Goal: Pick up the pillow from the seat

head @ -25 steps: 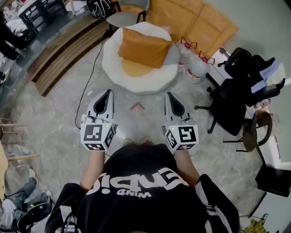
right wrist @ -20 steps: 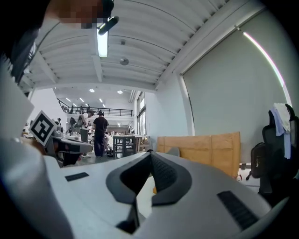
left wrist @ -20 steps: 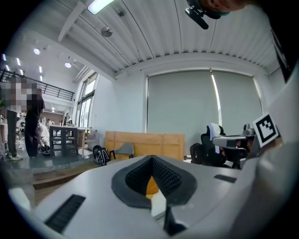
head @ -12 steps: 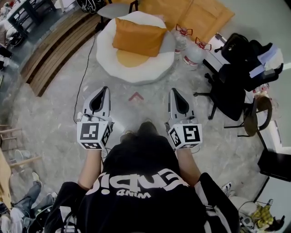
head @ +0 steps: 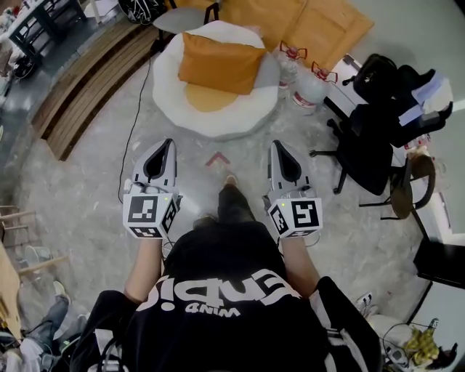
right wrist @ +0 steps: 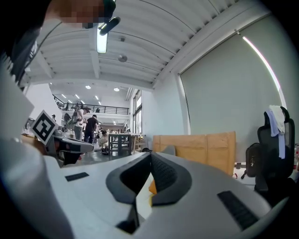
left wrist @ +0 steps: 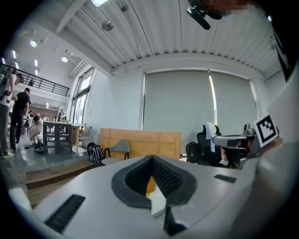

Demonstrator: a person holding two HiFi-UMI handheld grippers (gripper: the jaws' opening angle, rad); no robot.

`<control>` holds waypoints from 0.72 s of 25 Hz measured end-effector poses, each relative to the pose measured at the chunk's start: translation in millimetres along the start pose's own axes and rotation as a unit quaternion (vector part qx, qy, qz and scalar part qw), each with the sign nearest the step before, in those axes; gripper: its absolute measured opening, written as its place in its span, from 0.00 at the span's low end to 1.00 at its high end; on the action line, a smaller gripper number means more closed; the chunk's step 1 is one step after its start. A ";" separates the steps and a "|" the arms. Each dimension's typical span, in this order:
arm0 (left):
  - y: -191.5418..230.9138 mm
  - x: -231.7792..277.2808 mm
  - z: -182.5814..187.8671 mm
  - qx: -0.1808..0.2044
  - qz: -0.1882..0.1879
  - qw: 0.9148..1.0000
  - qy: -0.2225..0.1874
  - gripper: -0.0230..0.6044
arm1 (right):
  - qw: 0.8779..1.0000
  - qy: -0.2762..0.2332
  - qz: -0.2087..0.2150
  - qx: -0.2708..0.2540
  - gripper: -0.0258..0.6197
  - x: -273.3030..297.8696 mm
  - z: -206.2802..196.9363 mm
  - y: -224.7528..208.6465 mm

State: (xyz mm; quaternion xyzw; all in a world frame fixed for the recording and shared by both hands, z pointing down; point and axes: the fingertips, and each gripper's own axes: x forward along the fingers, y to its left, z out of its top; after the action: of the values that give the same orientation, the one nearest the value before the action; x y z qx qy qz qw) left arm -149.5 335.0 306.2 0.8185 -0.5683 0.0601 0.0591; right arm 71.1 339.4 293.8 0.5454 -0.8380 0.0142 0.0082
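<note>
I count two grippers in my hands: one left gripper (head: 171,144) and one right gripper (head: 277,144). Ahead of me there is one round white seat (head: 173,91) and one orange pillow (head: 221,64). There are two big water bottles (head: 289,67) (head: 310,89). On the floor I count one red arrow mark (head: 217,159) and one black cable (head: 134,127). Round about I find one grey chair (head: 176,19), one black bag (head: 373,73) and at least one black office chair (head: 363,156); whether there is a second I cannot tell. Far back in the hall I make out three people (left wrist: 21,107).
</note>
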 end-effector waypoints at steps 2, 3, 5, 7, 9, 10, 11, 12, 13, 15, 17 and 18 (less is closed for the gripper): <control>0.1 8.4 2.2 0.001 -0.003 1.000 0.002 0.05 | 1.000 0.001 -0.001 0.001 0.07 6.5 1.1 -5.7; 0.3 13.5 3.8 0.002 -0.004 1.000 0.003 0.05 | 1.000 0.001 -0.002 0.003 0.07 10.3 1.8 -9.4; 1.8 24.2 7.4 0.001 -0.006 1.000 0.004 0.05 | 1.000 0.003 -0.002 0.006 0.07 18.6 2.1 -15.7; 3.4 35.1 10.1 0.002 -0.009 1.000 0.005 0.05 | 1.000 0.007 -0.002 0.009 0.07 27.5 1.3 -21.2; 4.5 46.8 11.5 0.002 -0.012 1.000 0.007 0.05 | 1.000 0.009 -0.004 0.011 0.07 36.0 0.0 -27.4; 5.0 52.8 12.0 0.002 -0.014 1.000 0.008 0.05 | 1.000 0.010 -0.006 0.013 0.07 40.1 -1.2 -30.9; 5.5 58.9 12.7 0.003 -0.015 1.000 0.008 0.05 | 1.000 0.011 -0.008 0.015 0.07 44.2 -2.7 -34.4; 6.3 64.9 13.7 0.004 -0.016 1.000 0.008 0.05 | 1.000 0.012 -0.009 0.017 0.07 48.5 -4.0 -37.8; 7.4 71.0 14.8 0.005 -0.016 1.000 0.008 0.05 | 1.000 0.013 -0.010 0.018 0.07 53.1 -5.1 -41.2; 9.5 84.2 17.6 0.006 -0.016 1.000 0.006 0.05 | 1.000 0.013 -0.010 0.020 0.07 63.0 -6.4 -48.7; 11.1 98.2 21.0 0.006 -0.015 1.000 0.006 0.05 | 1.000 0.012 -0.010 0.024 0.07 74.4 -6.6 -57.8; 11.9 105.8 23.6 0.006 -0.015 1.000 0.005 0.05 | 1.000 0.012 -0.010 0.026 0.07 81.1 -5.9 -62.7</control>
State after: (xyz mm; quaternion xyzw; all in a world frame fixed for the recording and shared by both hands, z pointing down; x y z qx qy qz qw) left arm -123.2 229.3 300.7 0.8272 -0.5550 0.0668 0.0580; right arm 95.5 240.1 303.0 0.5536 -0.8317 0.0424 0.0041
